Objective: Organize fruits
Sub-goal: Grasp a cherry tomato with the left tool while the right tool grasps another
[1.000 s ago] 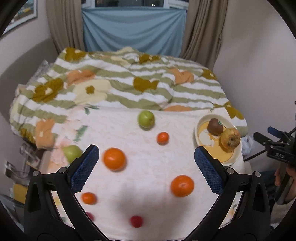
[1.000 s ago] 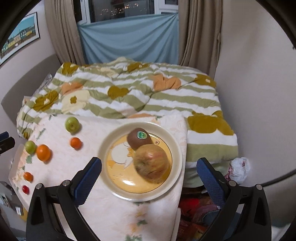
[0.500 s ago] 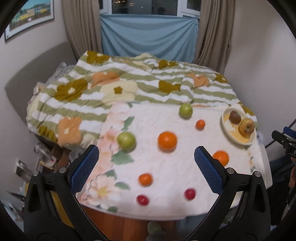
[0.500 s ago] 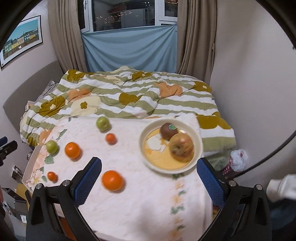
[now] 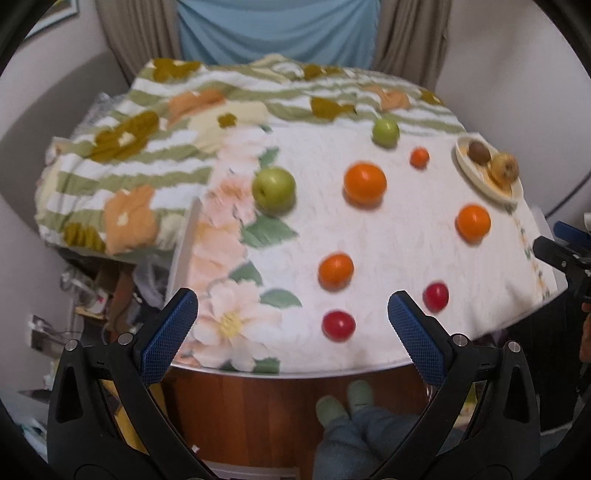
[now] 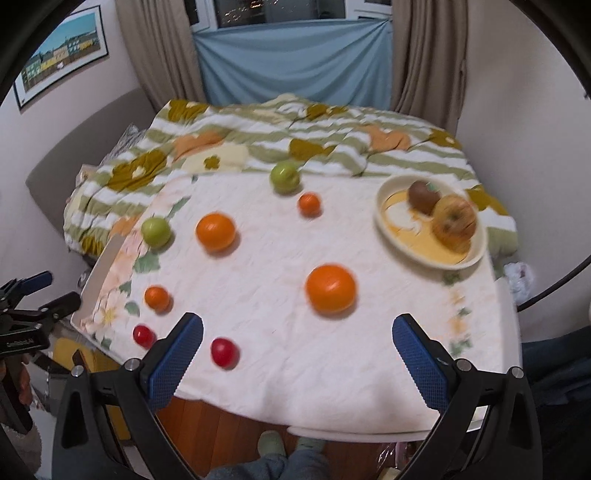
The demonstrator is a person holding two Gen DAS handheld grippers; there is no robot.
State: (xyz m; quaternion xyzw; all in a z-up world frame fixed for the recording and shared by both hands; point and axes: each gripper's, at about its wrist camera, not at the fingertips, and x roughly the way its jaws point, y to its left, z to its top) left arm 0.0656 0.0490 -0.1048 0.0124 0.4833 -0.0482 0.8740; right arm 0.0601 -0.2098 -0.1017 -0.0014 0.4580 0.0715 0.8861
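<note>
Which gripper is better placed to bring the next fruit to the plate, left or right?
Probably the right gripper: it is open and empty, the big orange lies just ahead between its fingers, and the plate is on its side.

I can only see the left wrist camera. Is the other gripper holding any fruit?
Observer: No. The right gripper is open and empty, hanging over the near edge of the table.
Child: What's above the blue cloth? It's cut off for me.
Observer: A window, dark outside with small lights.
Child: Is anything lying past the plate?
Observer: Yes, a crumpled white bag sits lower down, just off that side of the table.
</note>
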